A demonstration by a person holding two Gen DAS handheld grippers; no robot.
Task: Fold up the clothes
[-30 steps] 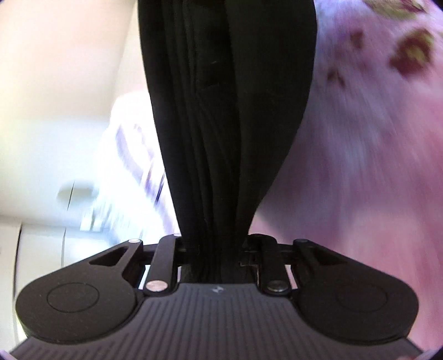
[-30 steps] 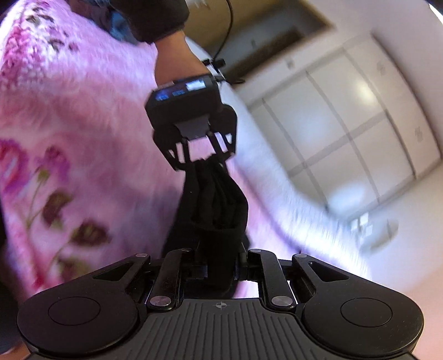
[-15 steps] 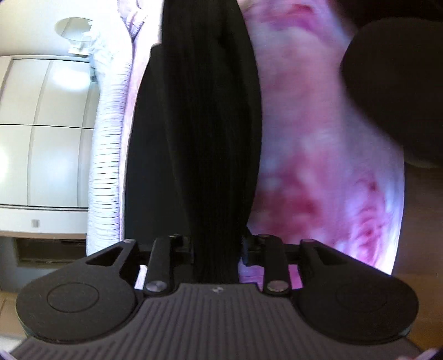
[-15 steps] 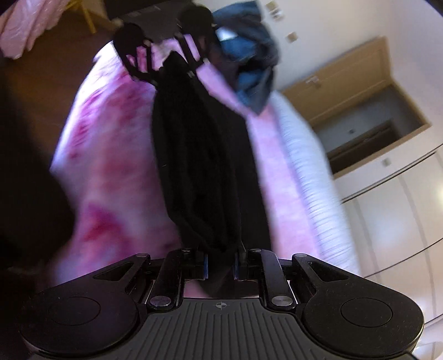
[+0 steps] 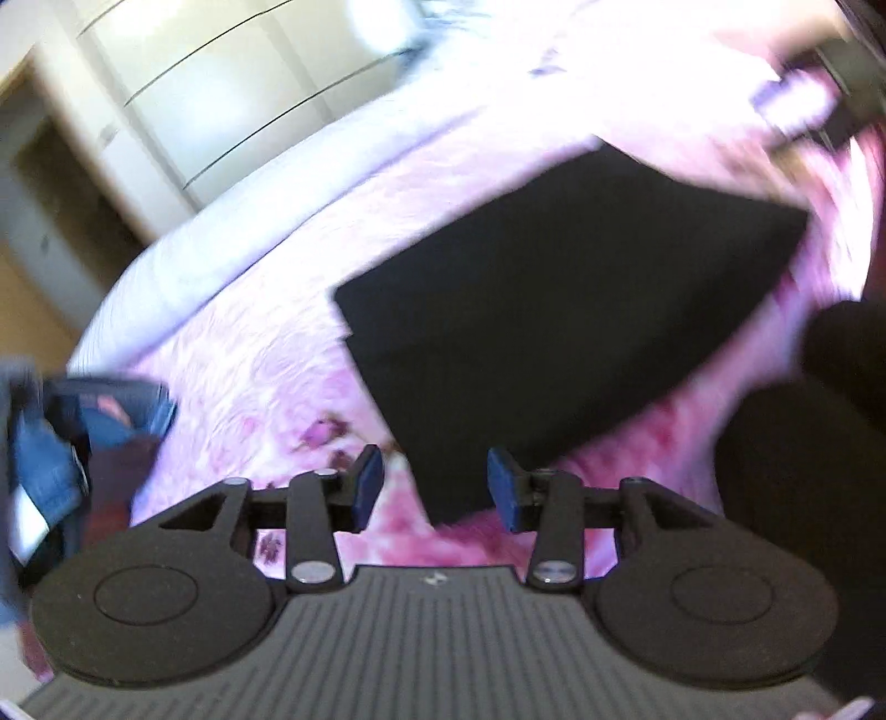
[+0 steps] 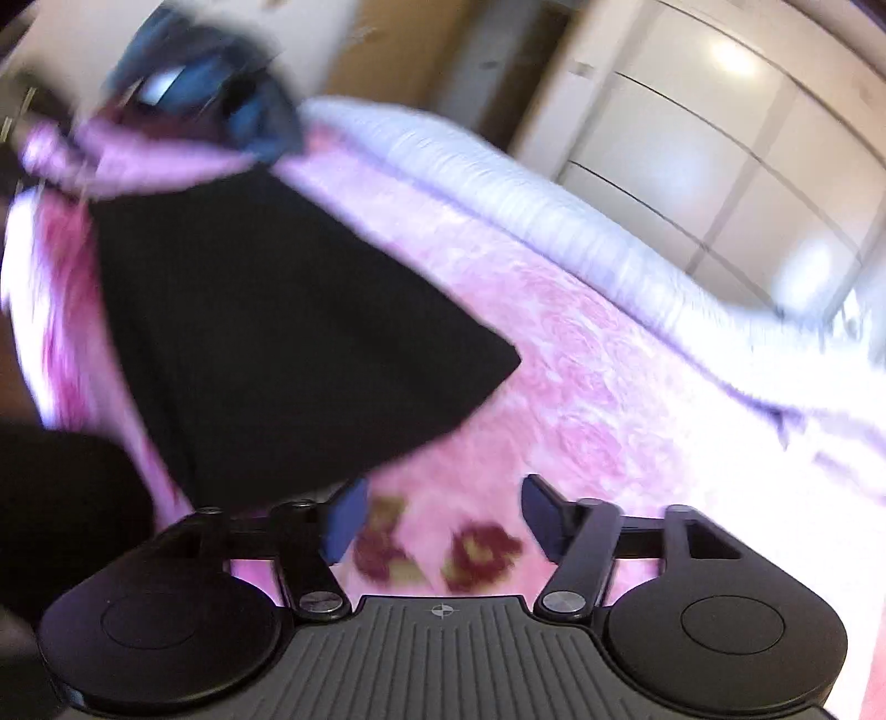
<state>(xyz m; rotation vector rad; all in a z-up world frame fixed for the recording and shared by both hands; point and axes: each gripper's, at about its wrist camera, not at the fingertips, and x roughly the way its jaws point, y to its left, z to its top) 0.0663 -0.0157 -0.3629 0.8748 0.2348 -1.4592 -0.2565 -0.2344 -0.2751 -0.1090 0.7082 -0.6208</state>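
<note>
The flat, folded black cloth garment [image 5: 554, 310] is lying spread on the pink, flower-patterned fleece blanket [image 5: 266, 365], ahead of both grippers. In the left wrist view its near corner is reaching down between the blue pads [image 5: 365, 487] of the left gripper [image 5: 434, 490], whose jaws are opening and pressing on nothing; the corner is lying on the blanket below them rather than being pinched. In the right wrist view the garment is sitting ahead and to the left of the right gripper [image 6: 440, 512], whose jaws are also opening with only the blanket's dark red flowers [image 6: 476, 548] showing between them; it is released too.

The blanket is covering a bed, and beyond the garment a white, ribbed pillow or bolster [image 6: 554, 221] is running along the bed's far edge. A heap of blue denim clothing [image 5: 61, 443] is lying to the left of the left gripper, at the far left end of the bed in the right wrist view [image 6: 210, 88]. Past the bed, white panelled wardrobe doors [image 6: 720, 138] are filling the wall, with a brown wooden door frame [image 6: 398, 50] beside them. Both views are blurring with motion.
</note>
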